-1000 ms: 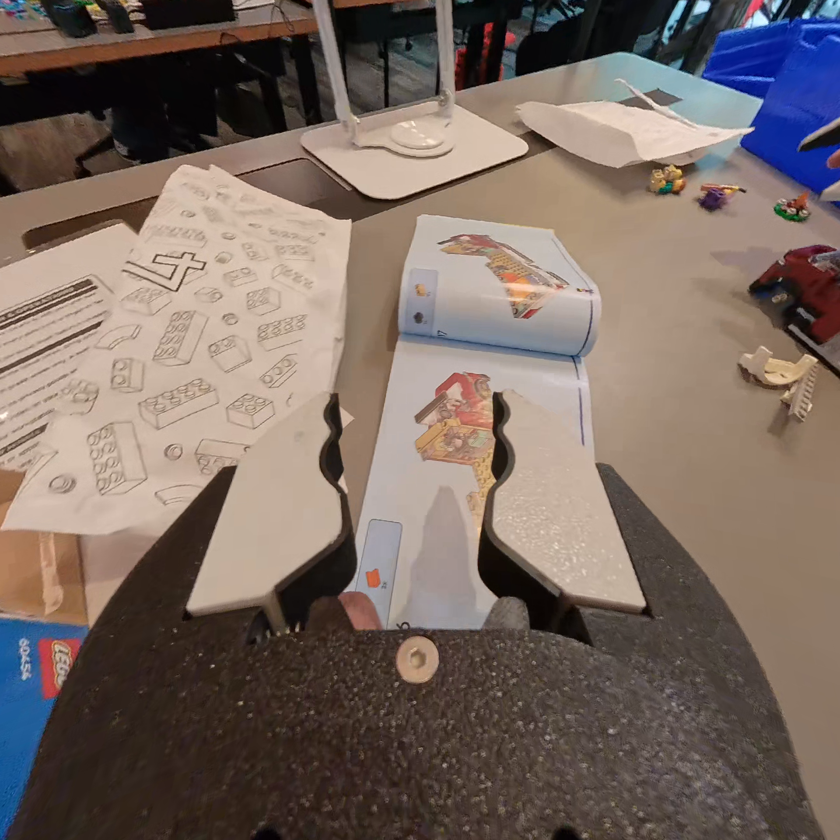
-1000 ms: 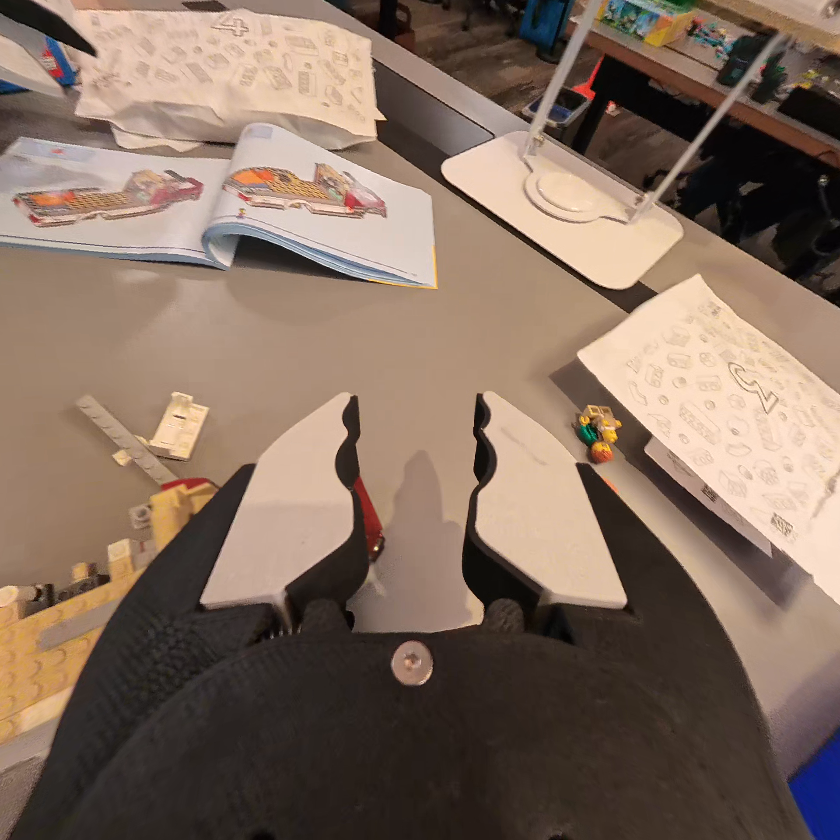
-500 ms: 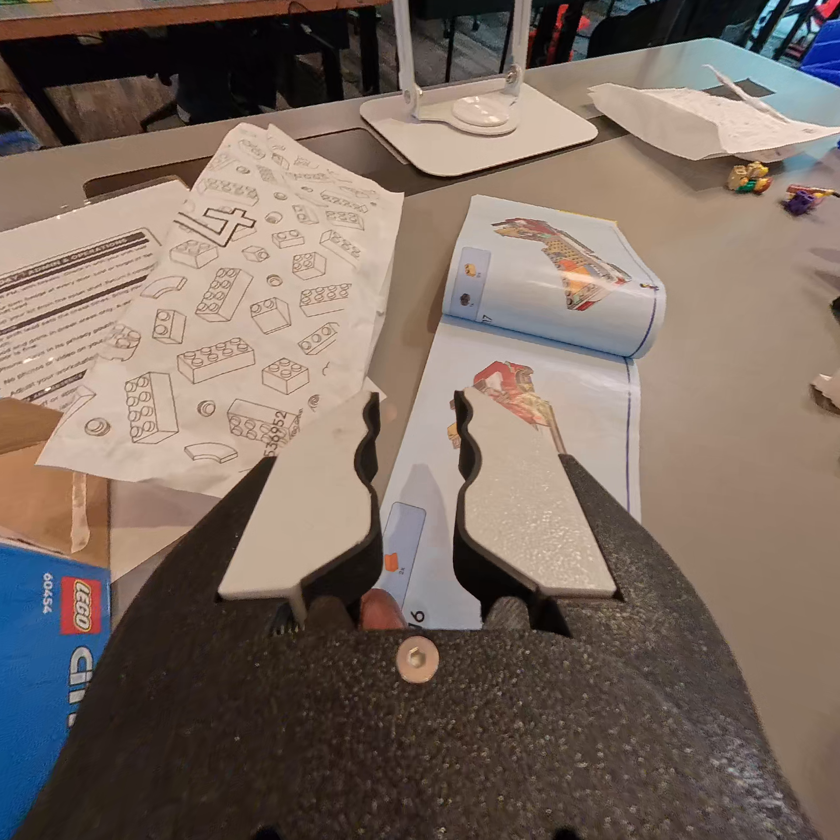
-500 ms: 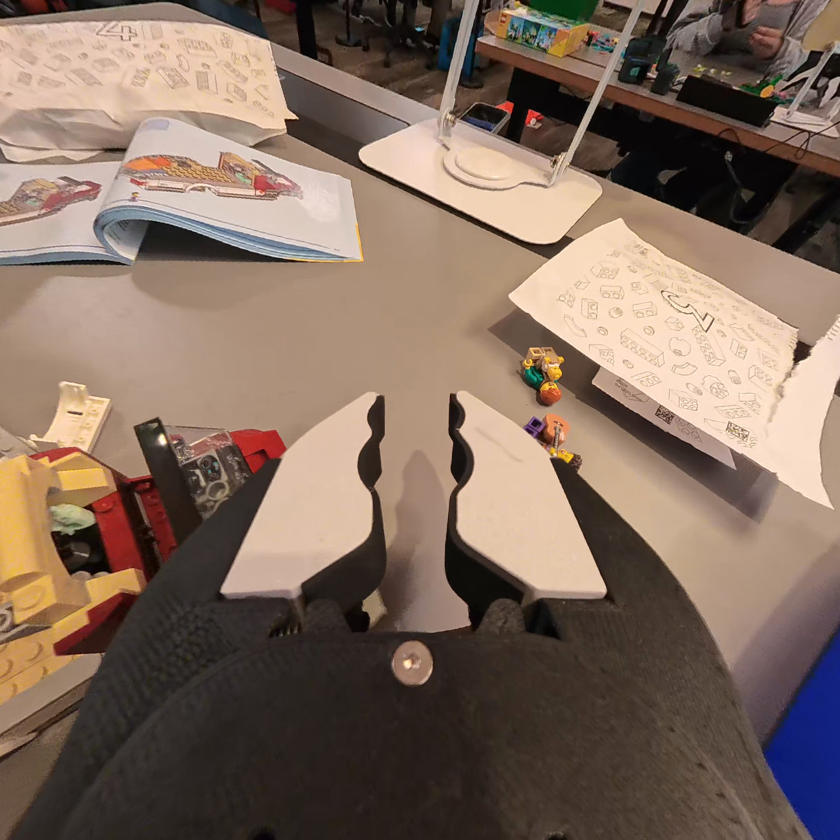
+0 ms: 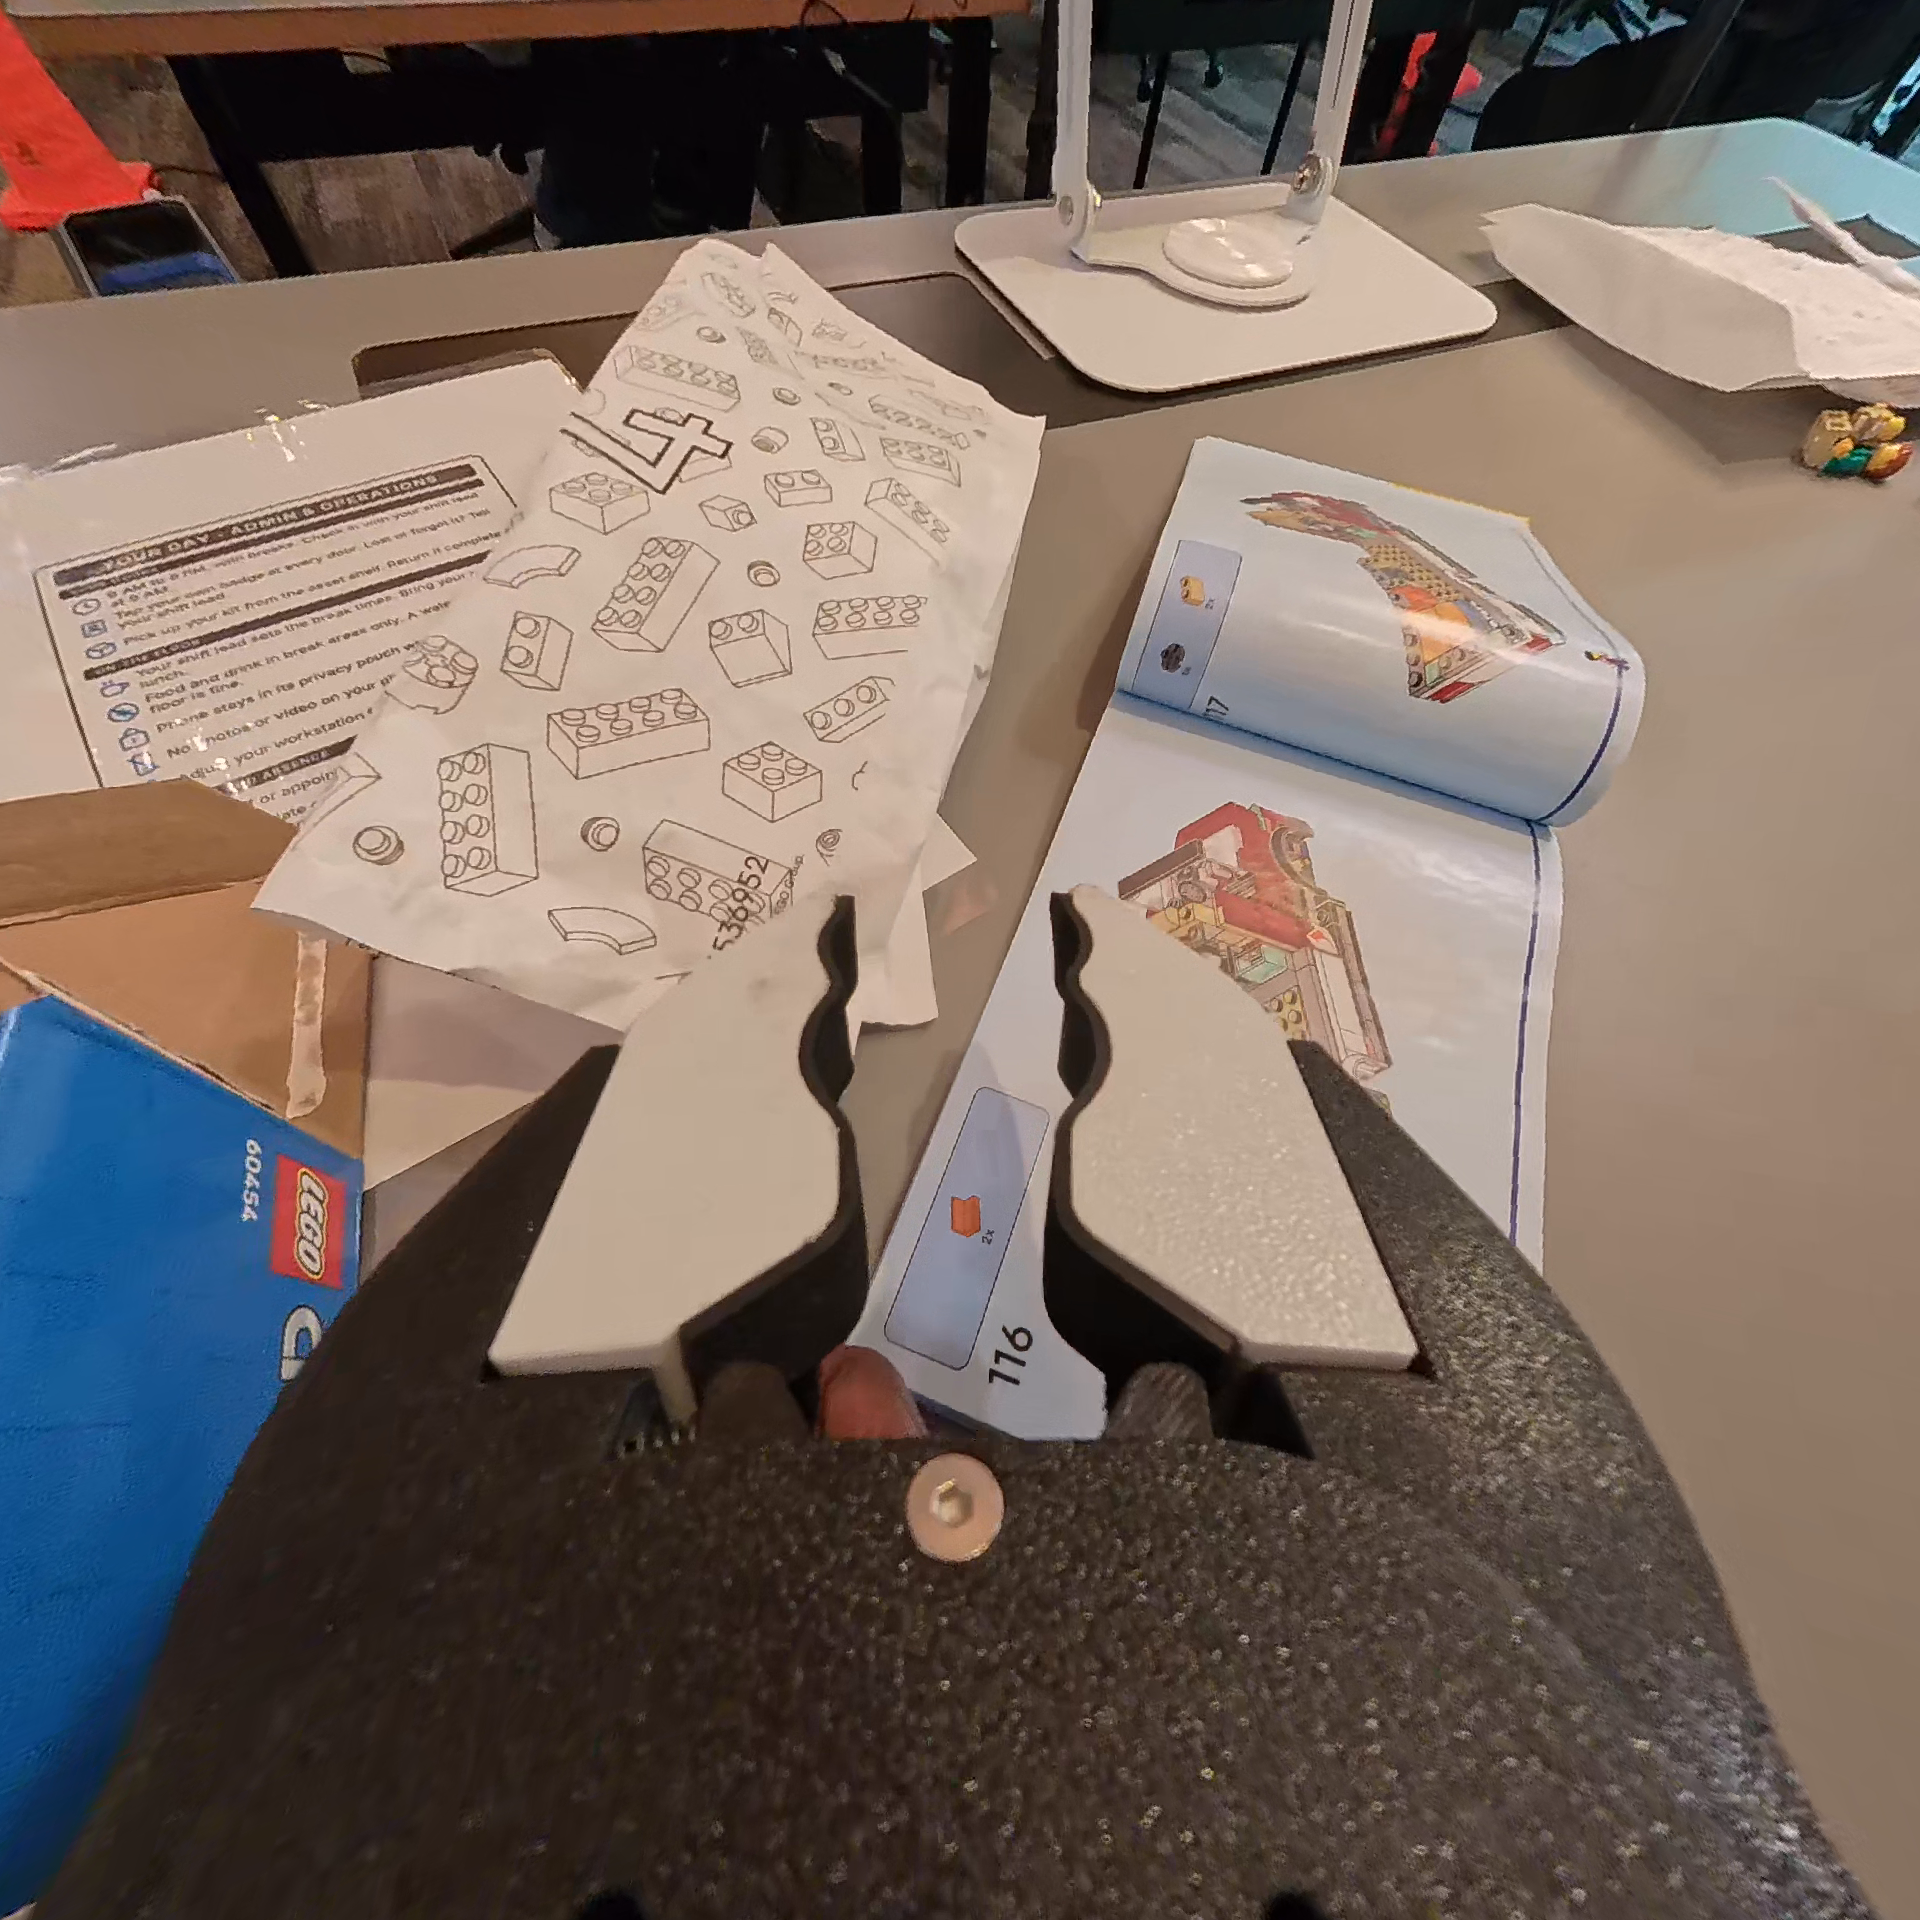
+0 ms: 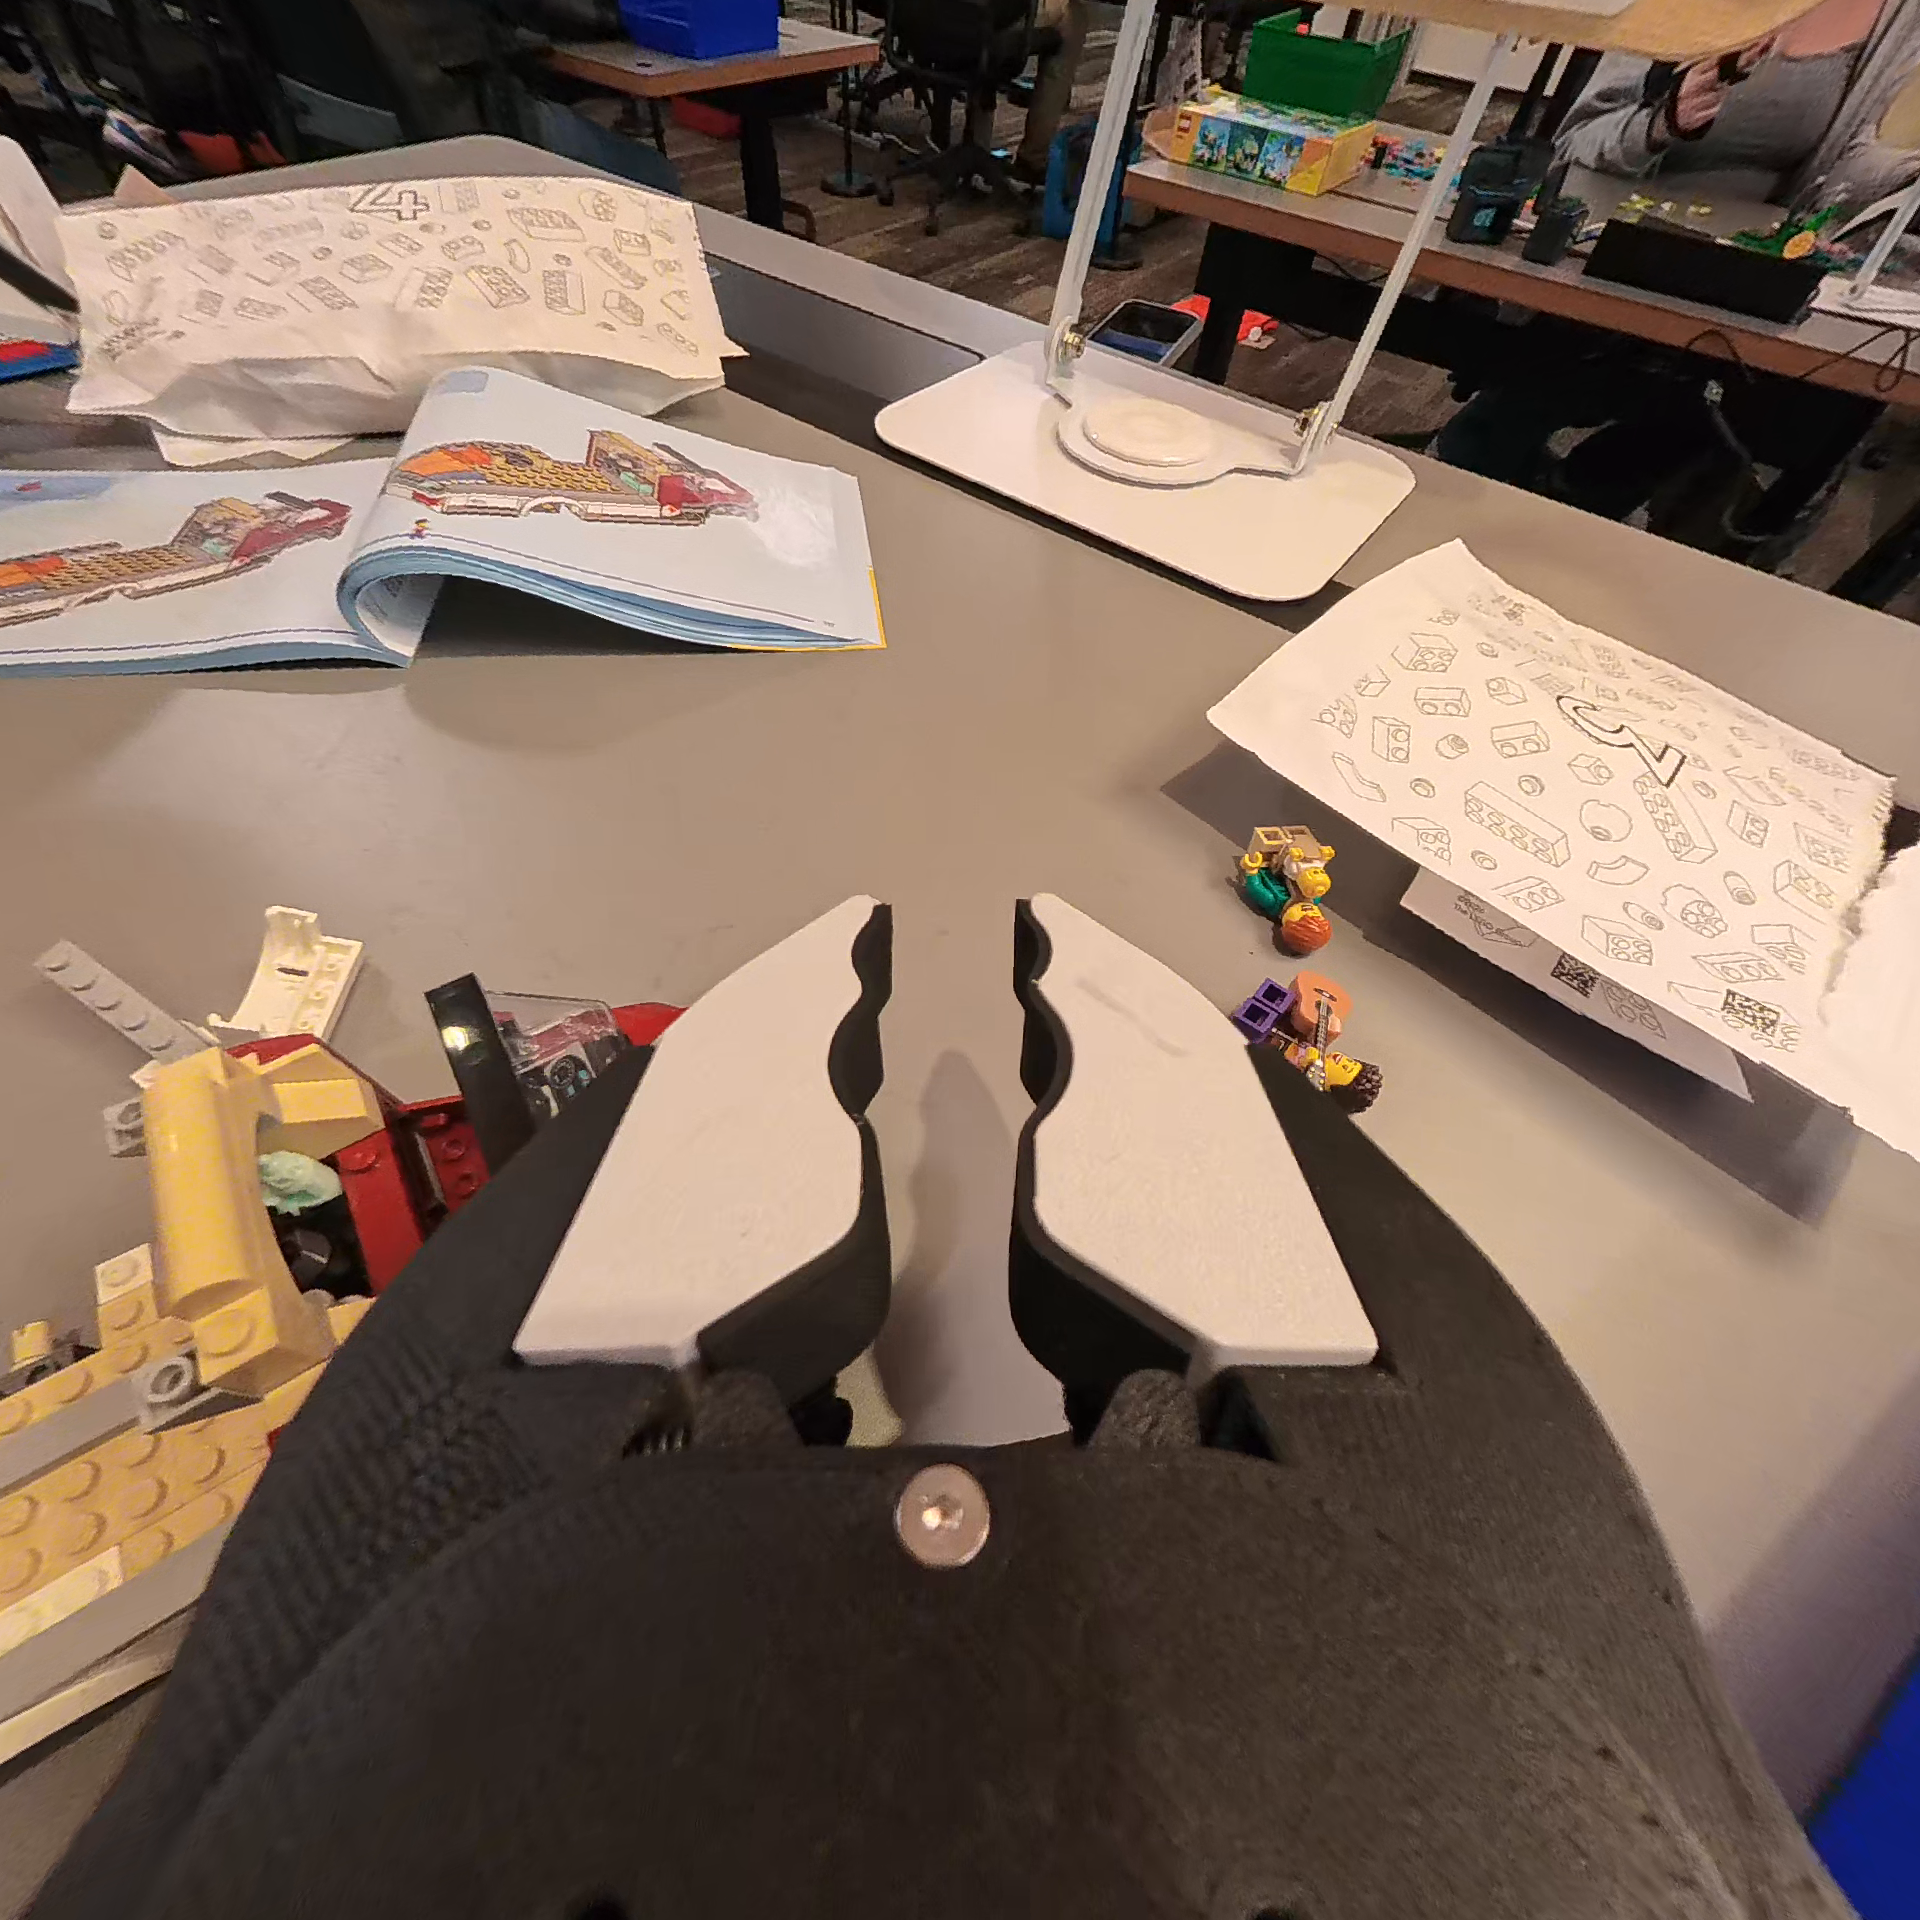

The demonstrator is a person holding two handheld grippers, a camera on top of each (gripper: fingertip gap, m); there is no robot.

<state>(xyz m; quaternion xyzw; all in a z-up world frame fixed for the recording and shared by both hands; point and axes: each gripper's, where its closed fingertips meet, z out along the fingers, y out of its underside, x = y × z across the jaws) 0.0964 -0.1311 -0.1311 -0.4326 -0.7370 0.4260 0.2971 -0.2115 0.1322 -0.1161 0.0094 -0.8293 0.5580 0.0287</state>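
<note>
My left gripper (image 5: 954, 914) is open with nothing between its fingers. It hovers over the left edge of an open light-blue instruction booklet (image 5: 1455, 935), next to a white paper bag printed with brick drawings (image 5: 675, 675). My right gripper (image 6: 951, 912) is open, with only bare grey table (image 6: 935, 748) between its fingers. A red and tan brick model (image 6: 260, 1195) lies just to its left. Two minifigures (image 6: 1288, 883) (image 6: 1309, 1029) lie just to its right. The booklet also shows in the right wrist view (image 6: 623, 530) at the far left.
A blue toy box (image 5: 135, 1299) with a cardboard flap (image 5: 135, 862) and a printed sheet (image 5: 260, 582) lie at the left. A white lamp base (image 6: 1143, 468) stands at the back. Another printed paper bag (image 6: 1558, 779) lies at the right. A white part (image 6: 301, 966) and a grey plate (image 6: 104, 997) lie near the model. Tip to tip, the grippers are about 40 cm apart.
Both grippers' jaws have narrowed from a second ago without closing on anything. The left view has drifted left towards the blue box. The right view has drifted towards the minifigures.
</note>
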